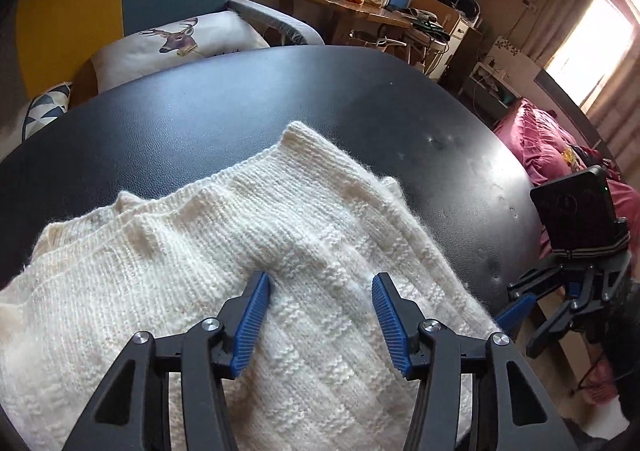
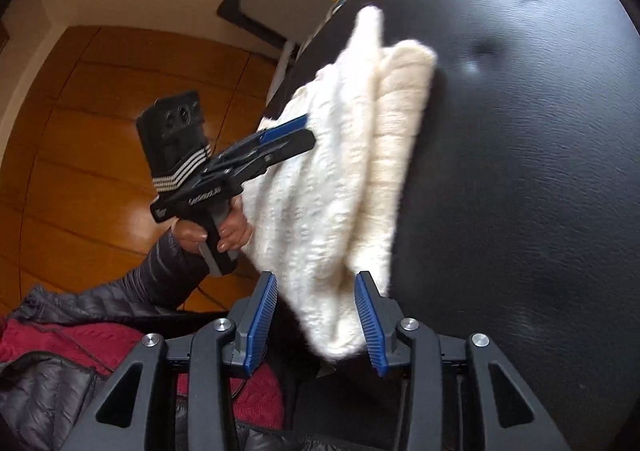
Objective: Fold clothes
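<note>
A cream knitted sweater (image 1: pixel 240 251) lies folded in layers on the black table (image 1: pixel 280 99). My left gripper (image 1: pixel 320 283) is open just above the sweater, one finger to each side of a raised fold. In the right wrist view the sweater (image 2: pixel 340 171) lies along the table's edge, and my right gripper (image 2: pixel 316 283) is open with the sweater's near end between its fingers. The left gripper (image 2: pixel 296 131) shows there from the side, resting over the sweater. The right gripper (image 1: pixel 532 303) shows at the table's right edge in the left wrist view.
A sofa with a deer-print pillow (image 1: pixel 180 39) stands behind the table. A cluttered wooden desk (image 1: pixel 360 7) is at the back and a pink bed (image 1: pixel 560 147) at the right. A wooden floor (image 2: pixel 80 131) lies beside the table (image 2: pixel 520 171).
</note>
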